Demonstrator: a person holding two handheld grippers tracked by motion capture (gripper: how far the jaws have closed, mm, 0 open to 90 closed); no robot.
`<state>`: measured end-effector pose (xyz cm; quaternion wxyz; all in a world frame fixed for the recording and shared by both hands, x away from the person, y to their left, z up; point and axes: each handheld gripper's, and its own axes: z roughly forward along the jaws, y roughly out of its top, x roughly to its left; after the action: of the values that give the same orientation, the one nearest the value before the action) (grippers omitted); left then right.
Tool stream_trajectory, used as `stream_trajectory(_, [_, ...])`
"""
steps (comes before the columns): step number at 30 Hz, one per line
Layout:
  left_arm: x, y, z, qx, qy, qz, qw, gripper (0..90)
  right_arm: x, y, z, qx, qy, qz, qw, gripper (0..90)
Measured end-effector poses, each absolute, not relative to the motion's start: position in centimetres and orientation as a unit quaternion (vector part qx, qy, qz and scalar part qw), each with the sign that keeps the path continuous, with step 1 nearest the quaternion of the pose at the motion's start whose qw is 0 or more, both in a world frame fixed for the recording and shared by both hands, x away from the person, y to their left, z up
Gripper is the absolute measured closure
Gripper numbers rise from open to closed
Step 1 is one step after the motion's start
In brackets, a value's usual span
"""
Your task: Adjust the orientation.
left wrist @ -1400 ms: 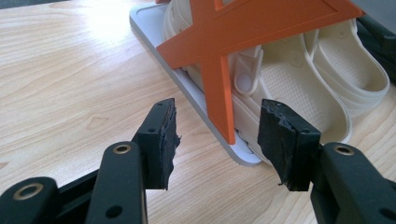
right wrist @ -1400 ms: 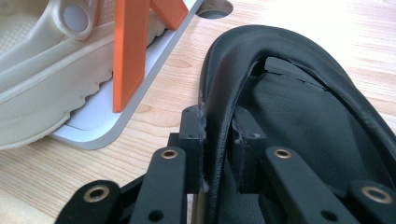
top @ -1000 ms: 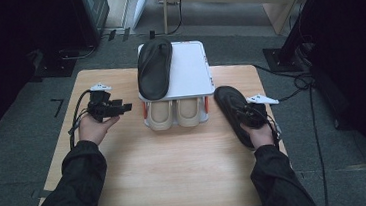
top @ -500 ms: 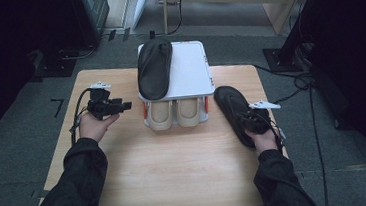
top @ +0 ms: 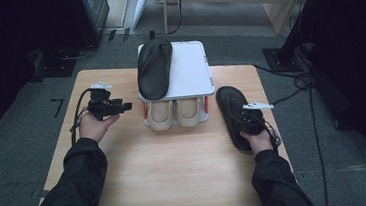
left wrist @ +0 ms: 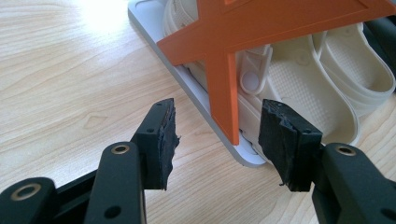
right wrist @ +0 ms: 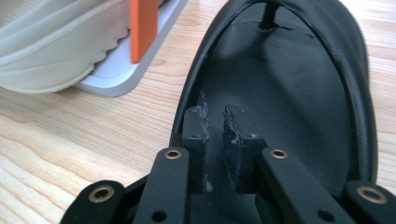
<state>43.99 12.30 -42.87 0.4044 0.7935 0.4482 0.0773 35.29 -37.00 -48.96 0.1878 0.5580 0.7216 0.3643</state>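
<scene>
The right gripper point(top: 249, 122) has edged along the black slipper point(top: 236, 116) on the surface beside the rack point(top: 188, 70), fingers closing to pinch its rim; left fingers point(left wrist: 161, 133) spread. A firm, level grip suits lifting.

R gripper point(right wrist: 215, 122) fingers just been closing, nearly together over black slipper point(right wrist: 299, 93) insole; cream shoe point(right wrist: 60, 37) upper left.

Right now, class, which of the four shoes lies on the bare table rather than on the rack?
The black slipper on the table, by the right gripper. The other black slipper lies on the rack's top; both cream shoes sit underneath.
</scene>
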Motion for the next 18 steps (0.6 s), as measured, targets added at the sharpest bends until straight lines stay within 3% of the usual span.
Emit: stream_trajectory(18, [44.0,12.4,-42.9,0.794,0.448,0.077,0.404,46.4,35.5,-37.5,-47.8,0.556,0.711,0.393,0.175,70.6])
